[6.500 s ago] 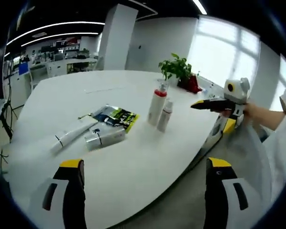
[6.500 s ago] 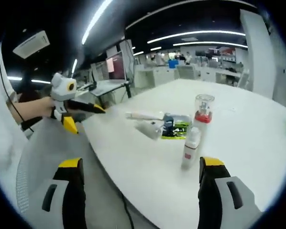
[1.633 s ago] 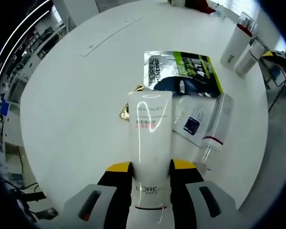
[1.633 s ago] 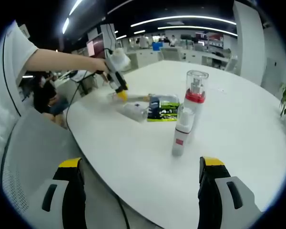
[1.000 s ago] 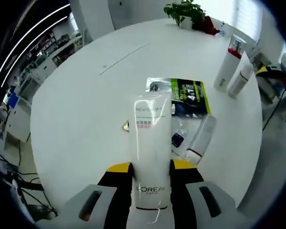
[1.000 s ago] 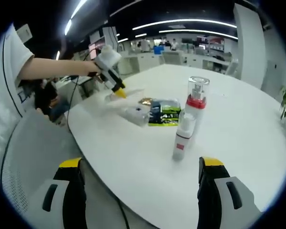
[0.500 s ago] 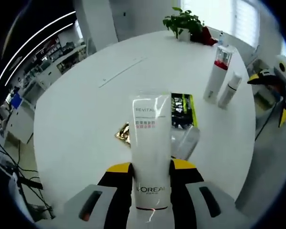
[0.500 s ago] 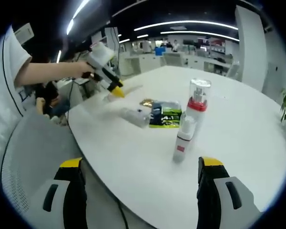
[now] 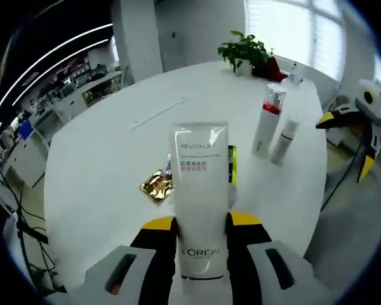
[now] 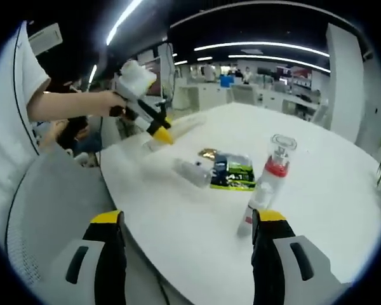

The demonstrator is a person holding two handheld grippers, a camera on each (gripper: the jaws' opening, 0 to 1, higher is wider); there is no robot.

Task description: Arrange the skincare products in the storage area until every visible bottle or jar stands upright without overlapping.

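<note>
A white L'Oréal tube (image 9: 199,197) stood at the centre of the left gripper view, clamped near its lower end between the yellow-tipped jaws of the left gripper (image 9: 202,223), its flat sealed end pointing up the frame over the white table (image 9: 101,159). In the right gripper view the same tube (image 10: 178,128) and gripper (image 10: 153,128) sat at the upper left, raised above the table edge, held in a person's hand (image 10: 108,101).

Left of the tube lay a small gold sachet (image 9: 156,187). A green-and-black packet (image 10: 233,171) lay flat mid-table, a clear tube (image 10: 192,171) on its side just beside it.

To the upper right, 2 bottles stood upright, close together: a tall red-collared pump bottle (image 9: 267,121) and a shorter white bottle (image 9: 283,142). A potted plant (image 9: 246,49) sat at the top.

The right gripper (image 10: 187,254) had its jaws wide apart, holding nothing.
</note>
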